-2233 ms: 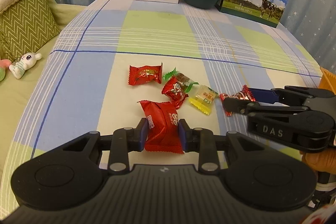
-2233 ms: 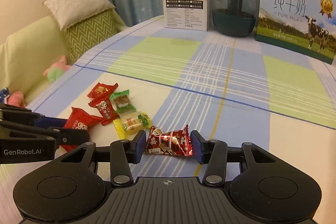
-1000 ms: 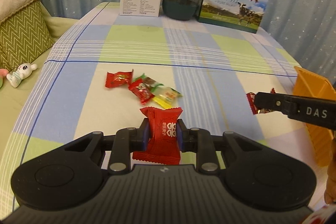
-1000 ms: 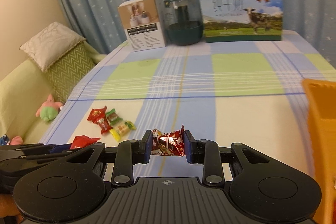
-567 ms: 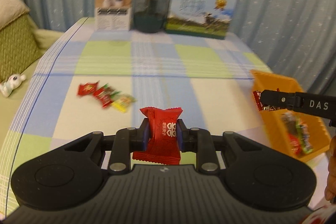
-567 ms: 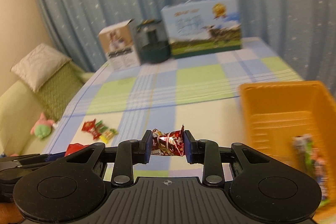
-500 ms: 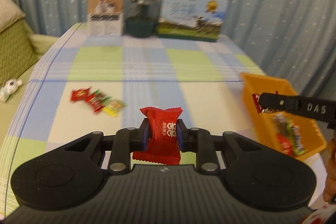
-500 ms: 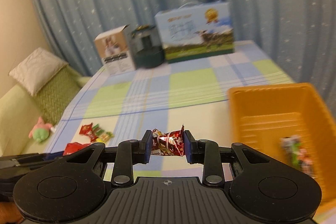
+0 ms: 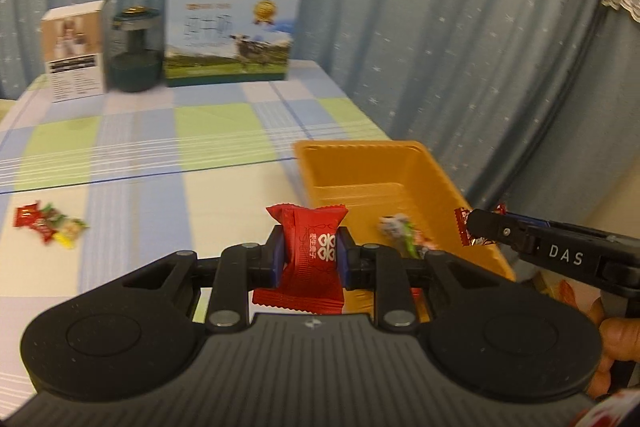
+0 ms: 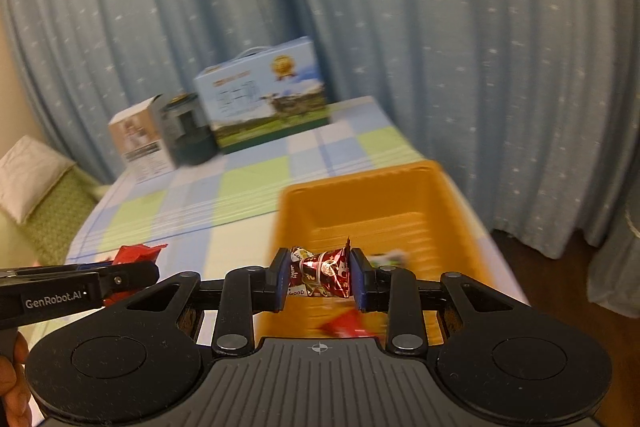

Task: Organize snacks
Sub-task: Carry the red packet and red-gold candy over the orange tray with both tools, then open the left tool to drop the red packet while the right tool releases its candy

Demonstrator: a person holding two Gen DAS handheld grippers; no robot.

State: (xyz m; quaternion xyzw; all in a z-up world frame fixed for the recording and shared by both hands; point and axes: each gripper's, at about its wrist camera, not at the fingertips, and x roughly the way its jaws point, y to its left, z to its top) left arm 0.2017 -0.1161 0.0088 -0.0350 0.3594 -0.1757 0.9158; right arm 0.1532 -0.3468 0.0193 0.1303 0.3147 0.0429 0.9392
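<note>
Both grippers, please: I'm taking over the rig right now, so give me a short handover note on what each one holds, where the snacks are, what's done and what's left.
Left gripper: shut on a red candy, held beside the near left edge of the orange bin.
Right gripper: shut on a dark red foil candy, held over the bin.
Done: a few wrapped snacks already lie in the bin.
Left: release both candies into the bin, then fetch the small pile of candies on the checked tablecloth, to the left.
</note>
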